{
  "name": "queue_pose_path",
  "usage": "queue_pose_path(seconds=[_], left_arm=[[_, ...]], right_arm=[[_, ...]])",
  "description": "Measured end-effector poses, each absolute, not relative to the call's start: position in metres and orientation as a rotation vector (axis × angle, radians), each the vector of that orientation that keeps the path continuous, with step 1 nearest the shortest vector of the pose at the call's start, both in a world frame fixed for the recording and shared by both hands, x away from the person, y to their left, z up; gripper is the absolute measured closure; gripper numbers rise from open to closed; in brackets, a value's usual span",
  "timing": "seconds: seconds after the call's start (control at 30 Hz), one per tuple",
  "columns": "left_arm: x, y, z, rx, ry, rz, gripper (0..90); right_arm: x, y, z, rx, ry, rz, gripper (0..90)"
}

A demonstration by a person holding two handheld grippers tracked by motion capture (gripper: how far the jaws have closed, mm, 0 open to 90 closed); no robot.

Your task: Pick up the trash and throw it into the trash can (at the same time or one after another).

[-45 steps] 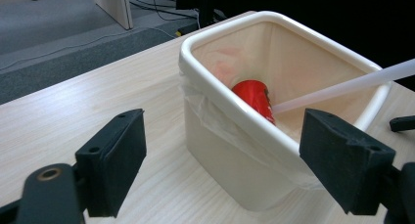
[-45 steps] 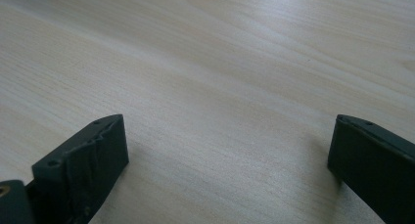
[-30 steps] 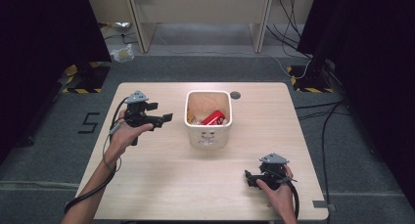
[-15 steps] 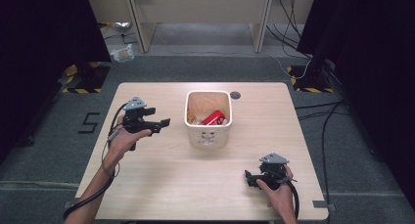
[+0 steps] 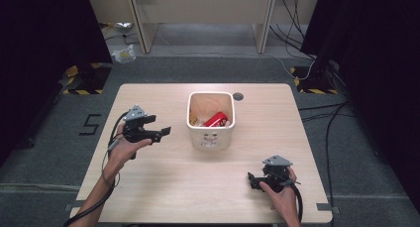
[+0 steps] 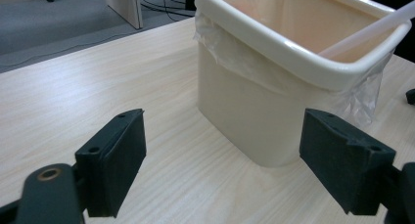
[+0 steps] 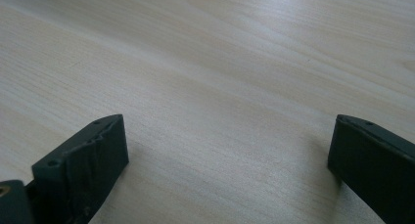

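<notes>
A cream bin [image 5: 210, 133] with a clear plastic liner stands at the middle of the wooden table [image 5: 198, 187]. Inside it lies a red can [image 5: 217, 120] among other waste. My left gripper [image 5: 163, 133] hovers left of the bin, open, with its jaws pointing at the bin's side. In the left gripper view the bin [image 6: 254, 101] stands just beyond the left gripper [image 6: 225, 170], and nothing sits between the jaws. A pale stick [image 6: 367, 33] leans on the bin's rim. My right gripper [image 5: 253, 180] rests low near the table's front right, open over bare wood [image 7: 227, 170].
A small dark round grommet [image 5: 238, 96] sits in the table behind the bin. Cables [image 5: 317, 118] trail on the floor to the right. Desk legs [image 5: 138, 33] and a crumpled bag [image 5: 123, 53] lie beyond the far edge.
My left gripper has drawn back a little toward the near edge and away from the bin, still open. The right gripper has not moved.
</notes>
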State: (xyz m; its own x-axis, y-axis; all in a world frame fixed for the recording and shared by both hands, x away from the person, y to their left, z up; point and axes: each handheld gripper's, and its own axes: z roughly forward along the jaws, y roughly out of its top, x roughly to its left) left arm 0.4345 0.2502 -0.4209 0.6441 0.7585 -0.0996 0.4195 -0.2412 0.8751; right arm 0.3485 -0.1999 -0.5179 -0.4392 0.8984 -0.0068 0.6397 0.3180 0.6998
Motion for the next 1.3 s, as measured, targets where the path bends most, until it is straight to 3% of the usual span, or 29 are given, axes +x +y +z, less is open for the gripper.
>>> queue_pose_path(seconds=[1.3], left_arm=[[0.406, 0.252, -0.456, 1.921, 0.919, 0.435, 17.0]], right_arm=[[0.348, -0.2, -0.518, 1.365, 2.194, 0.889, 1.7]])
